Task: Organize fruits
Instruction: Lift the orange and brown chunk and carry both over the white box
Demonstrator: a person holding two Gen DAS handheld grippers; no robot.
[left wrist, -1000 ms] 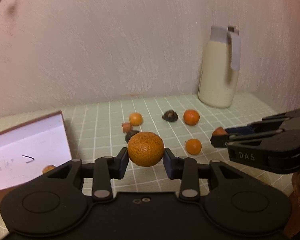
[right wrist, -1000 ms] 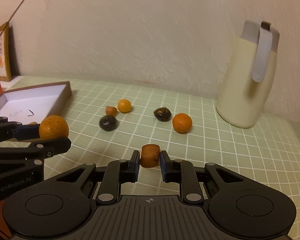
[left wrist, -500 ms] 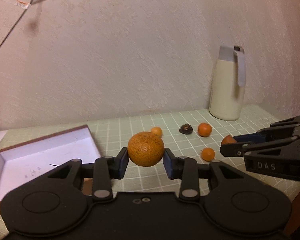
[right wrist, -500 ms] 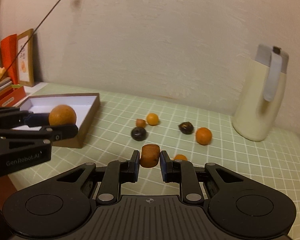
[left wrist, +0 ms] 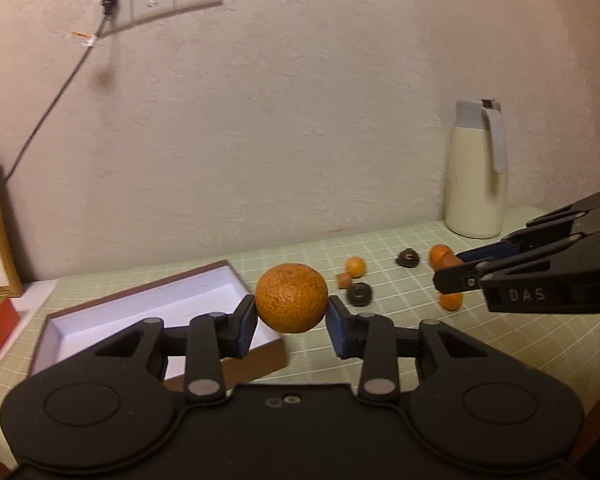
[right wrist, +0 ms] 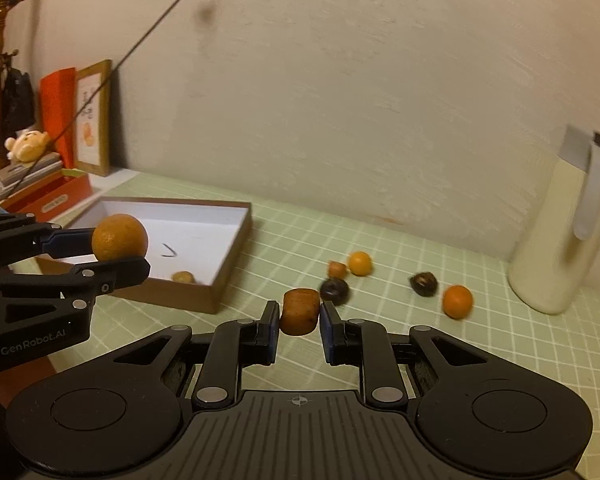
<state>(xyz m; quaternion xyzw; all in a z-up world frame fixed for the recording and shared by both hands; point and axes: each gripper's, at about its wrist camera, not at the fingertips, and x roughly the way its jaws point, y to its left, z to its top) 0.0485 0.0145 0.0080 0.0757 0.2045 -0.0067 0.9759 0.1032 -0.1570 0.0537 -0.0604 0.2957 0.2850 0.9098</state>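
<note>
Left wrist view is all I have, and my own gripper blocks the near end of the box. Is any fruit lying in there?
Observer: Yes. The right wrist view shows one small orange fruit on the floor of the box, close against its near wall.
Operator: And what is the right gripper carrying? I only see a sliver of it.
Observer: The right gripper is shut on a stubby brown cylindrical piece, which stands upright between the pads.
</note>
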